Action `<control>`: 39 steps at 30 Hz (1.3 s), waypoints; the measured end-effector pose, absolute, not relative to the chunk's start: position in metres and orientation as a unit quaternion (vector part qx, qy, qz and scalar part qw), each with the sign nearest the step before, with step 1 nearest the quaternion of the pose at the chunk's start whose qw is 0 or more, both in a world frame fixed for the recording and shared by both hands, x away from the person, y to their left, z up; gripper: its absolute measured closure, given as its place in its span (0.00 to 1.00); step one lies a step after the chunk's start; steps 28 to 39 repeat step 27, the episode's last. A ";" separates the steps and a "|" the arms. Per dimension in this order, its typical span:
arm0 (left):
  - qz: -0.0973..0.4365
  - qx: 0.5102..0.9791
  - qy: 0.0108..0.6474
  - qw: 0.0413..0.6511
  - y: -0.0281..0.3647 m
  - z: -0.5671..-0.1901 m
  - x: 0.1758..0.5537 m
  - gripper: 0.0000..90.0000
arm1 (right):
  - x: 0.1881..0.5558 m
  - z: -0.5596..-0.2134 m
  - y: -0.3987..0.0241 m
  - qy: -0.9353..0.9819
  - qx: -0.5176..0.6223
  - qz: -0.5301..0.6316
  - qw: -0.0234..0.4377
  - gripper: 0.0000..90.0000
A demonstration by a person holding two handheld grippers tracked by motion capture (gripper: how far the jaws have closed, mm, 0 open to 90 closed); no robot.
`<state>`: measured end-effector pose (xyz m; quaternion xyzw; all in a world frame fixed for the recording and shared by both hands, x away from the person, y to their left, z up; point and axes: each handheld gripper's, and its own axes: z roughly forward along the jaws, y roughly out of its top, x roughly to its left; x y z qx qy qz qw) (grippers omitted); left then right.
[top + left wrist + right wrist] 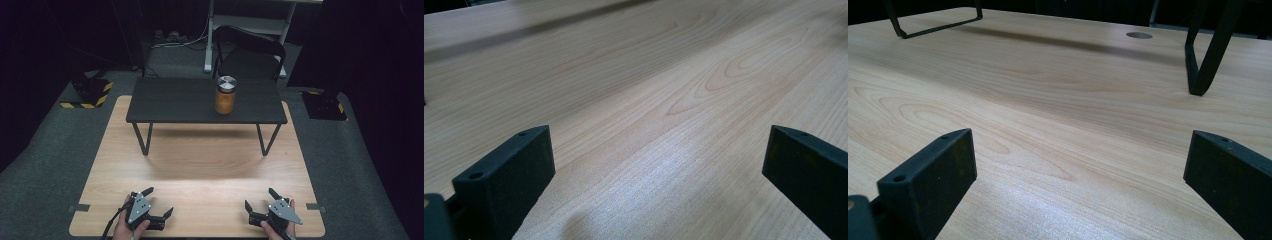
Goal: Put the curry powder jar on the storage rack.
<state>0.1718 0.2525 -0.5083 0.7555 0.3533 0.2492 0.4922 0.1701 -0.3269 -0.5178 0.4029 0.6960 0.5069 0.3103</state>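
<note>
Wood table: pale wood-grain table (pixel 200 175) fills the middle of the high view, standing on grey carpet (pixel 45 175).
Dark shelf: a small black raised shelf (pixel 175 102) on thin black legs stands on the far half of the table; one leg (pixel 1205 55) rises at the upper right of the right gripper view.
Chair: a black chair (pixel 250 57) stands beyond the shelf, in front of a white frame (pixel 245 22) that is poorly lit.
Jar: an amber jar (pixel 225 95) with a silver lid stands upright on the shelf, right of its centre, well apart from both grippers; its contents cannot be told.
Left gripper: the left gripper (pixel 159 202) rests at the table's near edge, held by a hand (pixel 125 227); its jaws are spread wide with bare wood between them, as the left gripper view confirms (pixel 659 170).
Right gripper: the right gripper (pixel 260 199) lies at the near edge to the right, held by the other hand (pixel 280 230); its jaws are likewise released and spread, gripping nothing (pixel 1080 170).
Table hole: a small round hole (pixel 1139 35) sits in the table's far part.
</note>
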 end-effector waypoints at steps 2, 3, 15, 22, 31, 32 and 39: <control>0.250 0.756 0.352 0.492 0.252 -0.509 0.172 0.01 | 0.170 -0.518 -0.328 0.694 0.408 0.508 0.308 0.00; 0.251 0.755 0.352 0.493 0.252 -0.509 0.171 0.01 | 0.170 -0.518 -0.328 0.692 0.409 0.510 0.307 0.00; 0.244 0.758 0.354 0.491 0.253 -0.507 0.174 0.01 | 0.170 -0.519 -0.330 0.694 0.404 0.512 0.305 0.00; 0.242 0.758 0.354 0.491 0.252 -0.507 0.175 0.01 | 0.170 -0.519 -0.331 0.693 0.405 0.514 0.303 0.00; 0.247 0.757 0.350 0.493 0.253 -0.508 0.172 0.01 | 0.172 -0.519 -0.331 0.695 0.403 0.514 0.300 0.00; 0.247 0.757 0.350 0.493 0.253 -0.508 0.172 0.01 | 0.172 -0.519 -0.331 0.695 0.403 0.514 0.300 0.00; 0.247 0.757 0.350 0.493 0.253 -0.508 0.172 0.01 | 0.172 -0.519 -0.331 0.695 0.403 0.514 0.300 0.00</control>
